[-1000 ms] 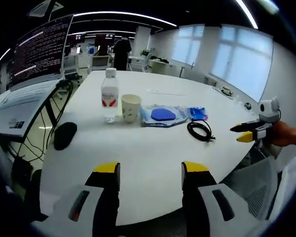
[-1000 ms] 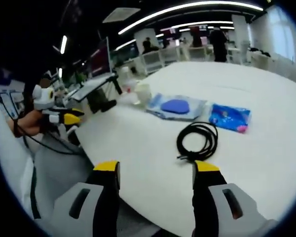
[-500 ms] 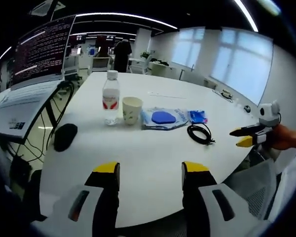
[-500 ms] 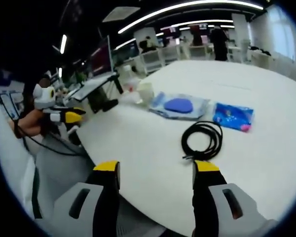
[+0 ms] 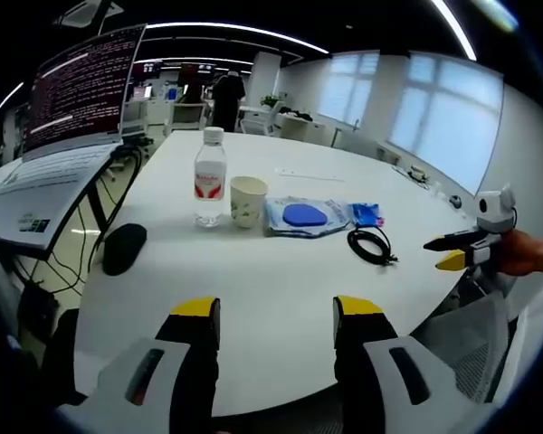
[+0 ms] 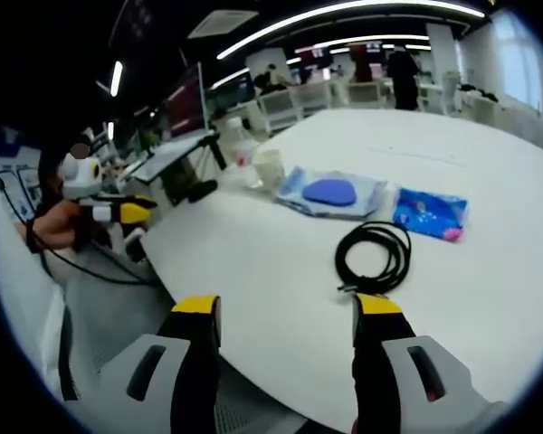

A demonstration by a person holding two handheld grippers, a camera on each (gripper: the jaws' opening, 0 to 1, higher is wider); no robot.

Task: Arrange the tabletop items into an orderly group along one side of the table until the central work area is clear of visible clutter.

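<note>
**Holding both grippers back from a table of loose items**

Hovering at the near edge of the white table point(image 5: 281, 298), the left gripper point(image 5: 278, 315) has its yellow-tipped jaws spread apart with nothing between them. In the right gripper view the right gripper point(image 6: 288, 312) is likewise apart and empty, poised over the table's rim. Each gripper also appears in the other's view, held in a hand off the table edge: the right one at the far right of the left gripper view, the left one at the far left of the right gripper view.

Beyond the left gripper's jaws, the items sit in a loose row across the table. A clear water bottle point(image 5: 210, 177) with a red label stands upright, and just beside it on the right stands a paper cup point(image 5: 246, 201). Next comes a clear plastic pouch point(image 5: 306, 216) holding something blue, lying flat, then a small blue packet point(image 5: 366, 213) near its far end. A coiled black cable point(image 5: 371, 244) lies nearer the table edge, close to the packet; whether the two touch is hard to tell from here. A black computer mouse point(image 5: 124, 248) lies apart from the rest, near the left rim.

A monitor point(image 5: 80, 89) full of text lines stands to the left of the table.
</note>
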